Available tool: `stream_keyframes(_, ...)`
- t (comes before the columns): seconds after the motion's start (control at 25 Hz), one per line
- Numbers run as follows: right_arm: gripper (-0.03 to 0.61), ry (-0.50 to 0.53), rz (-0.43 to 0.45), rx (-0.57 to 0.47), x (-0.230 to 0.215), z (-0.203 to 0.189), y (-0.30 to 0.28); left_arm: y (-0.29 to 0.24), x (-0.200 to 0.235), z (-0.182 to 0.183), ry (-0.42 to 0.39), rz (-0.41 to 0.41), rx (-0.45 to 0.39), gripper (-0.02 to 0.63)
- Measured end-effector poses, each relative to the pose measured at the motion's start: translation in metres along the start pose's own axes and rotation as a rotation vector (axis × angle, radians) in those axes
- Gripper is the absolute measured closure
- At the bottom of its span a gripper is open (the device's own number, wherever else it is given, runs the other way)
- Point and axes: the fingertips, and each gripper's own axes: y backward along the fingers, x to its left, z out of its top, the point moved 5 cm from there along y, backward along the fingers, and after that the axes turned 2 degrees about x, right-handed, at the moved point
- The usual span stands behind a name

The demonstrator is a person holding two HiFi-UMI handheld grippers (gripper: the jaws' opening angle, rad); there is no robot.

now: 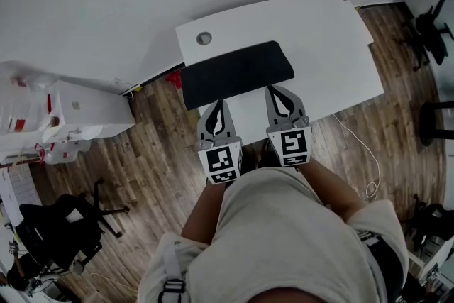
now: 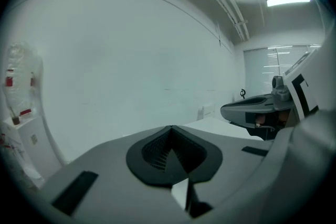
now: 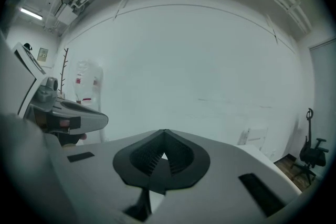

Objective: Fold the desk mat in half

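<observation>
Seen from the head view, a person's left hand-held gripper (image 1: pixel 217 106) and right hand-held gripper (image 1: pixel 274 91) are each pressed together on the 6 o'clock edge of a black, round-cornered soft desk mat (image 1: pixel 237 71). The mat lies across the middle of a white desk (image 1: pixel 333 46), and a dark strip of it shows under each set of jaws. The fold looks barely begun. The thin edge could slip from one pinch, or uneven travel toward 12 o'clock could skew the crease. On the smooth top the whole mat may slide instead of folding.
</observation>
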Motion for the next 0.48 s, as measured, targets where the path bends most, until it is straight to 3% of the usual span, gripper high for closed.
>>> stream_keyframes(0.48, 0.54, -0.016, -0.011, -0.059, -0.031, 0.012, 0.018, -0.011, -0.046, 0.02, -0.019, -0.056, -0.038, 0.601)
